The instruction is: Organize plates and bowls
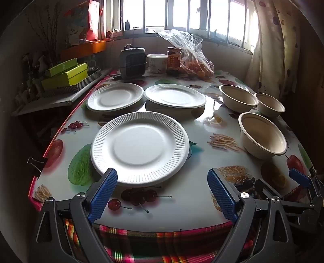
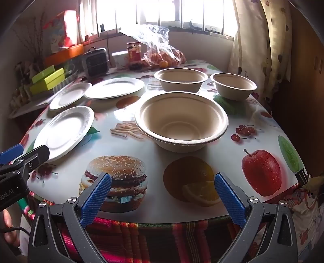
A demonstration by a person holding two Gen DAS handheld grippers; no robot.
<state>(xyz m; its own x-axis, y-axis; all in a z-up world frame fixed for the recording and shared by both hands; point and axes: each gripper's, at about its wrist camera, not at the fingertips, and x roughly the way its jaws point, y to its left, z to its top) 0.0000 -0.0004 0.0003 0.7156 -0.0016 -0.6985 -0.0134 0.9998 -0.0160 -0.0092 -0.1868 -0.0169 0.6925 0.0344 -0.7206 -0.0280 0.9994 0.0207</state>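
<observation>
A barred window (image 1: 182, 18) runs along the far wall, blown out with daylight. A patterned curtain (image 2: 261, 40) hangs at its right. The table (image 2: 162, 153) wears a glossy food-print cover over a plaid cloth (image 2: 158, 238). A cluttered shelf (image 1: 50, 95) stands left.

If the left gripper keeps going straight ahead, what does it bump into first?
Most likely the nearest white plate. The left gripper is open and points right at it, with the plate's near rim just ahead between the fingers. Whether it meets the rim or passes above it depends on height, which is hard to judge here.
</observation>
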